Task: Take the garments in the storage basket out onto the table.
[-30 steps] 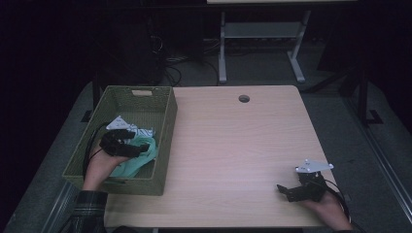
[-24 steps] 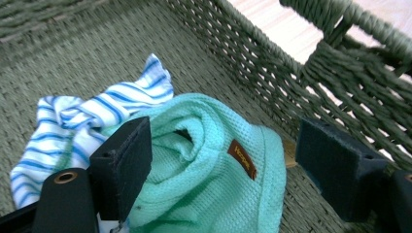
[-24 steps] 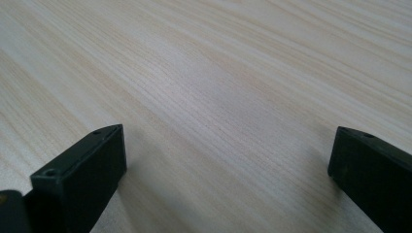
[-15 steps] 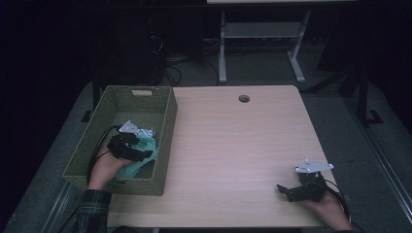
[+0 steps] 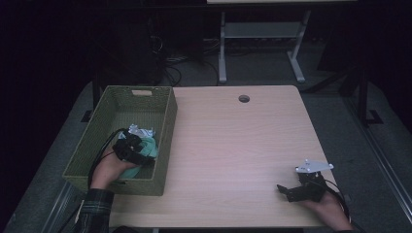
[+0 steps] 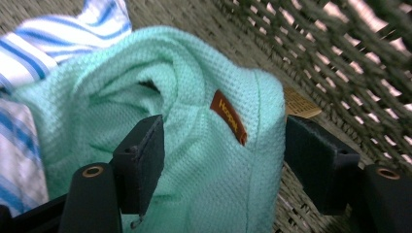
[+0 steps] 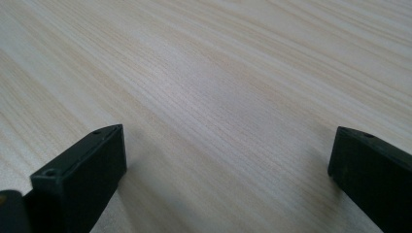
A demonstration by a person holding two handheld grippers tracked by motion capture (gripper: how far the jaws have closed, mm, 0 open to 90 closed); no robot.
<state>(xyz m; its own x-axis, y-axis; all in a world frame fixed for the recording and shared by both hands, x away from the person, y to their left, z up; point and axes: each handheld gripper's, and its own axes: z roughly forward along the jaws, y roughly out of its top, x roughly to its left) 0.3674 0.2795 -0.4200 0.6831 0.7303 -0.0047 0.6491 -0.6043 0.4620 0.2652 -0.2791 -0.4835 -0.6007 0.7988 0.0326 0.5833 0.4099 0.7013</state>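
A mint-green knitted cloth with a small brown label lies in the near part of a woven olive basket. A blue-and-white striped cloth is bunched behind it. My left gripper reaches down into the basket. In the left gripper view a fold of the green cloth sits between the jaws of my left gripper. They have just been closing and are still wide apart. The striped cloth lies to its left. My right gripper rests open on the table, nothing between its jaws.
The basket stands at the left edge of a light wood table, which has a cable hole near its far edge. The basket wall rises close to the right jaw. A desk frame and cables stand on the dark floor behind.
My left hand has sunk a little and shifted right in the basket, onto the green cloth. The right hand and its gripper have kept still.
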